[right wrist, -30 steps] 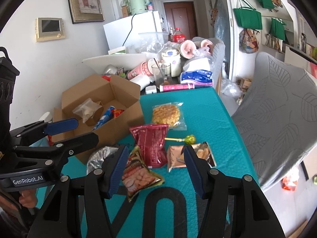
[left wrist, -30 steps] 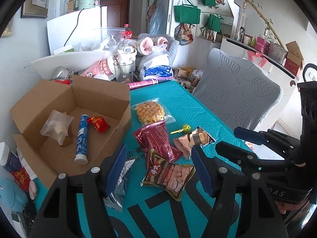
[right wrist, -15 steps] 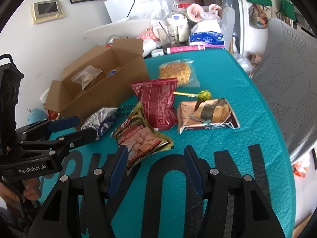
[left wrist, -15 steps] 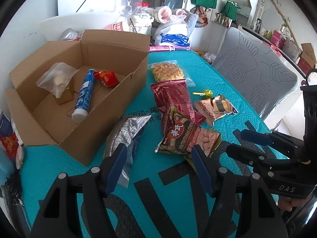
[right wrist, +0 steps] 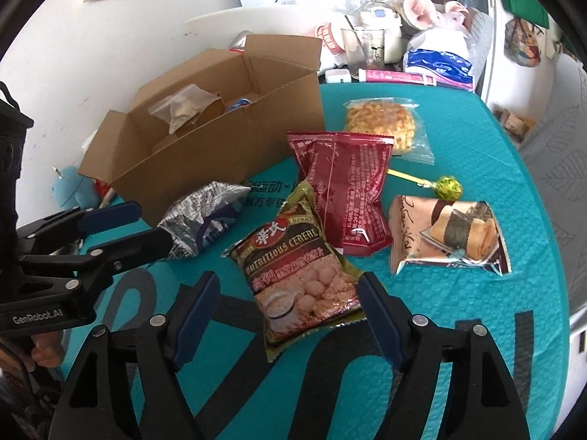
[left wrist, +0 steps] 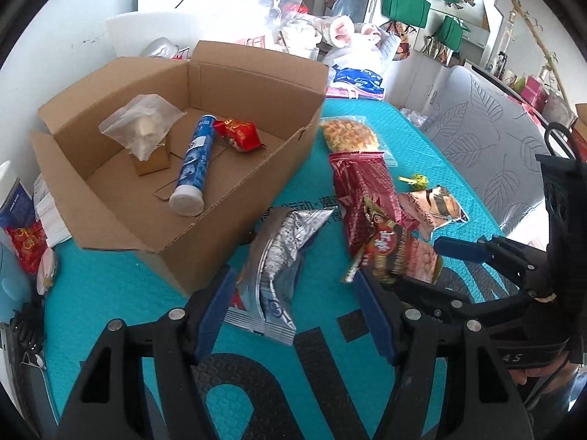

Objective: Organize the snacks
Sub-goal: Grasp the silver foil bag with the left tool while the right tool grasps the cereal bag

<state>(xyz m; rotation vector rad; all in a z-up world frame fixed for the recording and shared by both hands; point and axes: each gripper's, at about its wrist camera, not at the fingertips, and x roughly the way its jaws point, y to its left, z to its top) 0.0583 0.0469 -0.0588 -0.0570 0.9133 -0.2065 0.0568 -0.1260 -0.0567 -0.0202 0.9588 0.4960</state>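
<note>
**A:** Which claw gets first grab? Left gripper (left wrist: 293, 311) has its fingers spread wide, empty, and the silver foil packet (left wrist: 280, 267) lies right between the tips, long axis running away toward the cardboard box (left wrist: 220, 220).

**B:** Right gripper (right wrist: 288, 311) looks just as ready: fingers apart, nothing held, straddling the cereal snack bag (right wrist: 301, 275). Both tilt down at the teal mat (right wrist: 477, 330).

The right gripper (right wrist: 288, 308) hangs spread over the cereal packet (right wrist: 299, 275), which lies between its fingers. Ahead sits the dark red bag (right wrist: 345, 187); ahead-left, the cardboard box (right wrist: 227, 139); left, the left gripper (right wrist: 146, 227) by the silver pouch (right wrist: 203, 216).
</note>
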